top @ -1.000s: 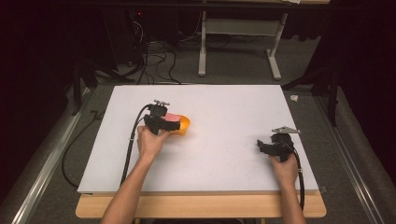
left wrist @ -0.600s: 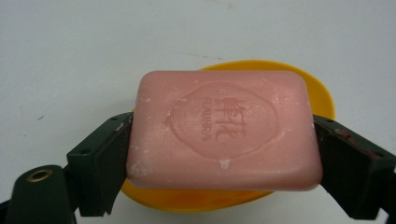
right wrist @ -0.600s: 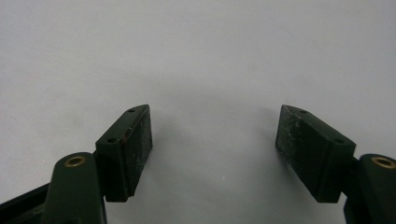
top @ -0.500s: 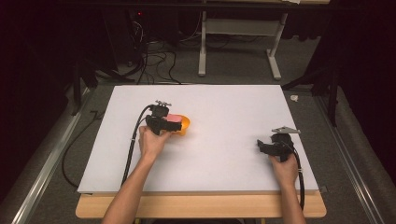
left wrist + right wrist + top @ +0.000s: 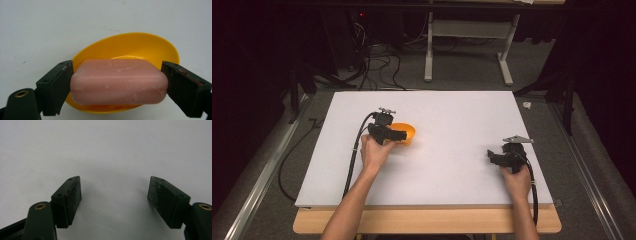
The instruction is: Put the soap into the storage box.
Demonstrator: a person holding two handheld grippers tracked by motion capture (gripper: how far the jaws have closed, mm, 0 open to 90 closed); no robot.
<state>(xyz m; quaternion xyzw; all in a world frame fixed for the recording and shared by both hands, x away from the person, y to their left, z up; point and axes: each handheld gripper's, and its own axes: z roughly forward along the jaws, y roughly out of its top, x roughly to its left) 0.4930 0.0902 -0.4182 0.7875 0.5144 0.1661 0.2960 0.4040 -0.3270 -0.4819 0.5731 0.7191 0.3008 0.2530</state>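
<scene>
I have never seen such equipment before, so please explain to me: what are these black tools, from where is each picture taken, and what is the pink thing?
There is no robot here. A person sits at a table covered by a white board and holds one hand-held gripper in each hand: a black tool with two jaws that close like tongs.

The high view looks down from above. The left hand-held gripper is at an orange bowl; the right hand-held gripper rests apart over bare board.

The other two pictures come from small cameras riding on the grippers. The left gripper view shows its jaws pressed on both ends of a pink bar of soap, held over the bowl. The right gripper view shows that gripper open, with nothing between its jaws.
</scene>
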